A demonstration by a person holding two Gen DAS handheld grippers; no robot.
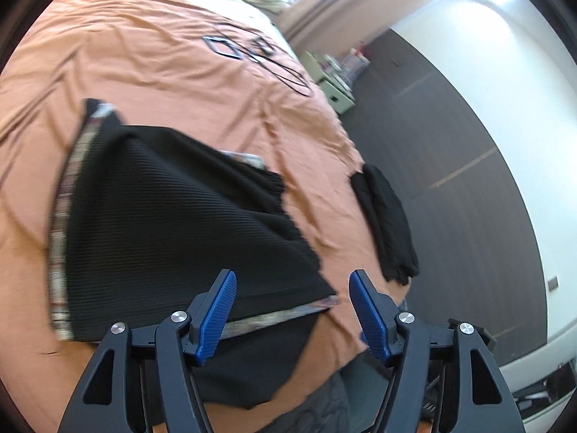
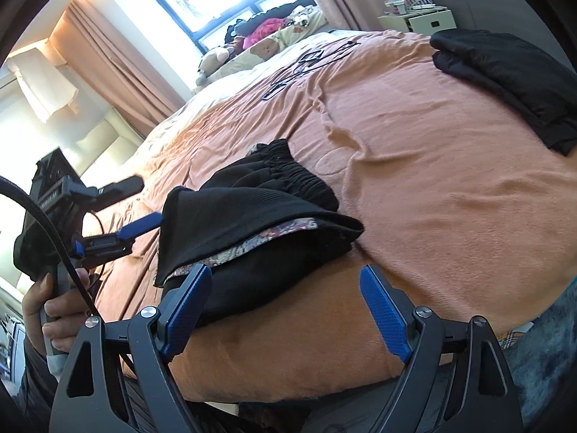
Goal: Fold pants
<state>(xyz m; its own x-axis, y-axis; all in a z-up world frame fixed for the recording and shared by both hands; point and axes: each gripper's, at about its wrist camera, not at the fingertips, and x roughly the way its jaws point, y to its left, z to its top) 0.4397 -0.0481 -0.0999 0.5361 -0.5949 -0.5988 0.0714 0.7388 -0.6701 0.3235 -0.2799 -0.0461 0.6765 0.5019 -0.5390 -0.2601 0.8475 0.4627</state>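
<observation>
Black ribbed pants (image 1: 162, 216) with a patterned inner hem lie folded on the orange blanket (image 1: 180, 72). My left gripper (image 1: 293, 278) hovers open over their near right corner, and its blue pads press on nothing. In the right wrist view the same pants (image 2: 252, 216) sit as a thick folded bundle, with the gathered waistband (image 2: 288, 173) at the far end. My right gripper (image 2: 285, 270) is open just short of the bundle's near edge, its left pad (image 2: 187, 310) beside the cloth. The left gripper (image 2: 151, 198) shows there too, open at the bundle's left side and held by a hand (image 2: 54, 306).
A second folded black garment (image 1: 389, 223) (image 2: 512, 83) lies at the bed's right edge. Black cables and small frames (image 1: 223, 47) (image 2: 310, 57) rest further up the bed, with soft toys (image 2: 263, 47) by the window. A pale nightstand (image 1: 335, 86) and dark floor (image 1: 450, 144) lie beyond.
</observation>
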